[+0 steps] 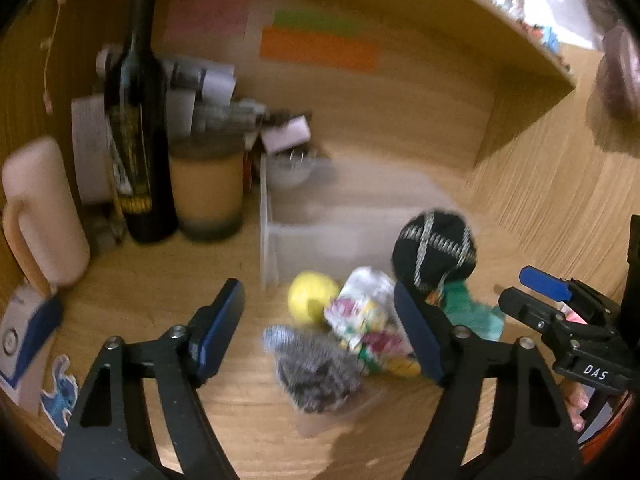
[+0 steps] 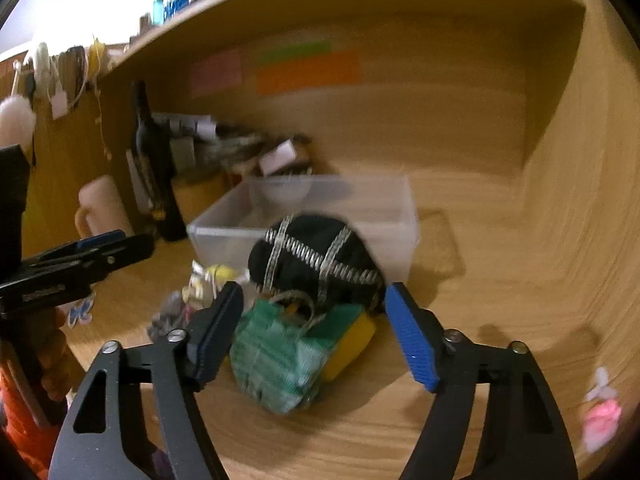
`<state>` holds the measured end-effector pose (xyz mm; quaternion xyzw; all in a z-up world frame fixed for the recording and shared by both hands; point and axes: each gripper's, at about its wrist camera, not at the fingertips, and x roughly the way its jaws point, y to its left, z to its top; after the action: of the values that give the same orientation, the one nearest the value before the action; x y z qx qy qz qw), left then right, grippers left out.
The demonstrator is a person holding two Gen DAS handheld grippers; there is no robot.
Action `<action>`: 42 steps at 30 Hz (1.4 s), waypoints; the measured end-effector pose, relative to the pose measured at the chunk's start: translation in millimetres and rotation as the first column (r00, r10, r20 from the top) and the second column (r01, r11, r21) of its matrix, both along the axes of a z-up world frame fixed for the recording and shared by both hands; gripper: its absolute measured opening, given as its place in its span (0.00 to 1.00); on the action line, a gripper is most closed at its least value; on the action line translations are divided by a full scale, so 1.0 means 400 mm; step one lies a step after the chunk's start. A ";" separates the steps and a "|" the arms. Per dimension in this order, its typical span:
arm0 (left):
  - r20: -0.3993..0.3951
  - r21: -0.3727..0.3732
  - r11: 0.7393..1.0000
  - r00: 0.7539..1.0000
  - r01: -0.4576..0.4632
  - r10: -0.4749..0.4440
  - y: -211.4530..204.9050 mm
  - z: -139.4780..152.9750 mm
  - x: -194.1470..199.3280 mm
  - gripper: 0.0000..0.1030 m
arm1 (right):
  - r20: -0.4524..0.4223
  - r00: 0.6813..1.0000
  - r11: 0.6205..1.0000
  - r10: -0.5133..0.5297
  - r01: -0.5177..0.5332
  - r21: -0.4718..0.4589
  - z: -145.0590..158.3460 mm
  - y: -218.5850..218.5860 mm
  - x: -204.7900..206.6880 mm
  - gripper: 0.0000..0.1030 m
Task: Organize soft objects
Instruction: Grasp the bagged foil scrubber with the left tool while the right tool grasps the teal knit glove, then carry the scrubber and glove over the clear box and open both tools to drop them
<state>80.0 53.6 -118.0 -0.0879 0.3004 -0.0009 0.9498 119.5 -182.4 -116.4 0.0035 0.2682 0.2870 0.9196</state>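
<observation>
Hovering over the wooden desk [image 1: 240,420], left gripper [image 1: 320,328] has jaws spread wide, nothing between them; grey knit bundle [image 1: 316,372] and floral cloth [image 1: 368,320] lie just below and ahead, yellow ball [image 1: 312,296] touching the cloth. Right gripper [image 2: 316,336] also spread apart, empty, with green pouch [image 2: 276,360] lying between its 2 fingers on the desk, yellow sponge [image 2: 352,344] beside it. Black ball [image 2: 316,260] with silver stripes sits behind the pouch, against the clear plastic bin [image 2: 224,232]. Dark bottle [image 1: 140,120] and jar [image 1: 206,192] stand left of the bin. Both views blurred.
</observation>
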 end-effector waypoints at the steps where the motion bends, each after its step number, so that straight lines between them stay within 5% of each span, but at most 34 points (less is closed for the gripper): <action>1: -0.016 -0.004 1.000 1.000 -0.003 0.003 0.002 -0.011 0.000 0.69 | -0.022 1.000 1.000 0.015 -0.015 0.000 -0.011 0.004 0.003 0.63; 9: -0.120 -0.024 1.000 0.993 -0.013 0.010 0.004 -0.095 0.001 0.69 | -0.131 0.988 0.996 0.079 -0.083 -0.022 -0.071 0.044 0.015 0.57; 12: -0.159 -0.023 1.000 0.987 -0.006 0.003 0.001 -0.129 0.008 0.68 | -0.176 0.979 0.994 0.102 -0.107 -0.018 -0.091 0.050 0.020 0.48; 17: -0.181 -0.041 0.999 0.983 0.016 -0.023 -0.005 -0.154 0.014 0.49 | -0.177 0.979 0.994 0.104 -0.109 -0.021 -0.094 0.045 0.015 0.36; 23: -0.153 -0.070 0.997 0.987 0.038 -0.049 -0.004 -0.140 -0.002 0.28 | -0.159 0.983 0.996 0.093 -0.094 0.003 -0.087 0.020 0.010 0.23; 42: 0.082 0.013 1.000 0.997 0.005 -0.006 0.031 0.075 -0.041 0.25 | 0.067 0.997 0.995 0.023 -0.029 0.090 0.083 -0.055 0.018 0.19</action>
<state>63.4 66.0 -87.9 -0.0808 0.2613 -0.0051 0.9619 126.7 -204.4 -83.2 0.0326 0.2243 0.3108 0.9231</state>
